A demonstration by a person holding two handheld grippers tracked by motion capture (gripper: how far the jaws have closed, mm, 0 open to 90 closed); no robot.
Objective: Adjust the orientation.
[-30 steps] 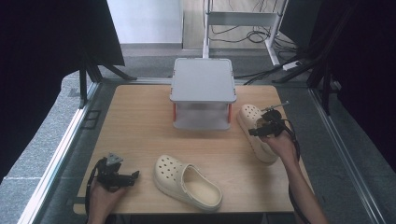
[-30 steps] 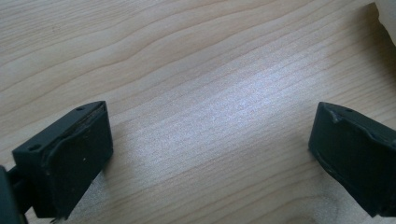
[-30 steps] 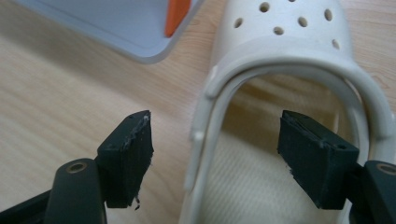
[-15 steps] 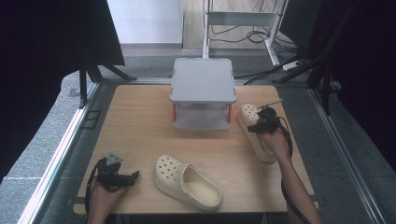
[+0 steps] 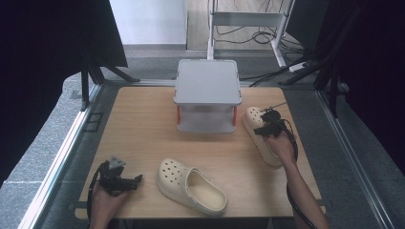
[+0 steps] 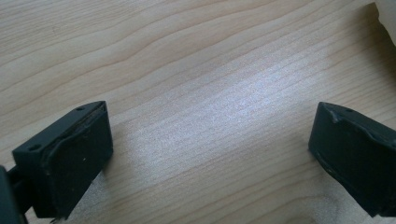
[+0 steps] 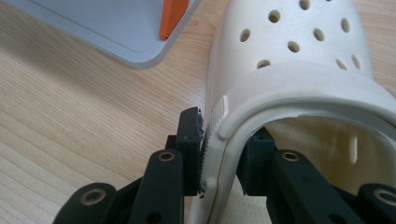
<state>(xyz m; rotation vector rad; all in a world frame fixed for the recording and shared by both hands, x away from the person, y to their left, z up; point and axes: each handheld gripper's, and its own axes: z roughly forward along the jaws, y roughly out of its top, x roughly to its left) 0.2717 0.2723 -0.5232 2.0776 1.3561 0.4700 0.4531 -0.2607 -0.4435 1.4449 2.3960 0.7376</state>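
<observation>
Two cream clogs lie on the wooden table (image 5: 143,124). One clog (image 5: 191,185) rests near the front edge, toe to the left. The other clog (image 5: 258,129) (image 7: 289,70) sits at the right beside the grey rack. My right gripper (image 5: 265,128) (image 7: 223,140) is shut on that clog's side wall near the strap, one jaw outside and one inside the opening. My left gripper (image 5: 133,180) (image 6: 210,144) lies low over bare wood at the front left, jaws wide apart with nothing between them. A corner of the near clog (image 6: 386,18) shows at the left gripper view's top right.
A grey two-level rack (image 5: 207,95) (image 7: 107,28) with orange posts stands at the table's back middle. Dark curtains flank the table. Cables and a white frame (image 5: 248,19) lie on the floor beyond.
My right gripper has moved the right clog a little away from me, toward the rack. The left gripper and the near clog have stayed put.
</observation>
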